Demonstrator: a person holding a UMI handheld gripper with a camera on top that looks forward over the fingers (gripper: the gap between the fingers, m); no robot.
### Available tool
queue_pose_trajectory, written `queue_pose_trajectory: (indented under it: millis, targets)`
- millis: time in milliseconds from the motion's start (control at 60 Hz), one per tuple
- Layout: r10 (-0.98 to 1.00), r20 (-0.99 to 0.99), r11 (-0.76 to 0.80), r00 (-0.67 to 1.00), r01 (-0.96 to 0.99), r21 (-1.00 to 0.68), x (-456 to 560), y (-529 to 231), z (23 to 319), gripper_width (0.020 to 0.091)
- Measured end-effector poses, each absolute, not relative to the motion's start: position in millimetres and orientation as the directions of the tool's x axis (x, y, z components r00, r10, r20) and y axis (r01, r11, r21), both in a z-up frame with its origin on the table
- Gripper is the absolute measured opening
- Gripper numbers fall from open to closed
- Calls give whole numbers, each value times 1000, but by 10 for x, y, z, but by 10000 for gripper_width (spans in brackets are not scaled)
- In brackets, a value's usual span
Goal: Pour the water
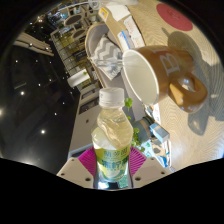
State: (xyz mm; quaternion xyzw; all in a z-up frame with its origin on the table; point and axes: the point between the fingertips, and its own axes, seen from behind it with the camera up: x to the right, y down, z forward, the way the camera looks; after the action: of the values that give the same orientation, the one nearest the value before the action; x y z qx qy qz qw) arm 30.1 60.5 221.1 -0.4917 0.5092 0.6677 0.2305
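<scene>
Clear plastic bottle (113,135) sits gripped between your claw's (113,172) pink pads (84,160), its white cap pointing at the tan cup (160,78) just ahead, so next you probably tip it steadily over the rim.

A bottle (113,130) stands between the tongs (112,168), with a cup (160,76) just beyond it.

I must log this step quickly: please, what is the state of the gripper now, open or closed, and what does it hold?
Gripper: closed on the water bottle, both pads pressing its sides, with the bottle tilted toward the brown mug.
</scene>
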Motion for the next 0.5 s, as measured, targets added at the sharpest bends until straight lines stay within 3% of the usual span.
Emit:
queue_pose_trajectory:
  millis: [117,250,367,500]
  targets:
    - [-146,-971,-425,-187,-875,233,348,515,2373,378]
    - [6,-970,-422,243,-879,-222,686,430,2756,381]
    - [87,-787,-308,610,-735,-604,1131,386,3165,383]
    - [76,-475,-202,877,-453,-868,1767,301,3240,383]
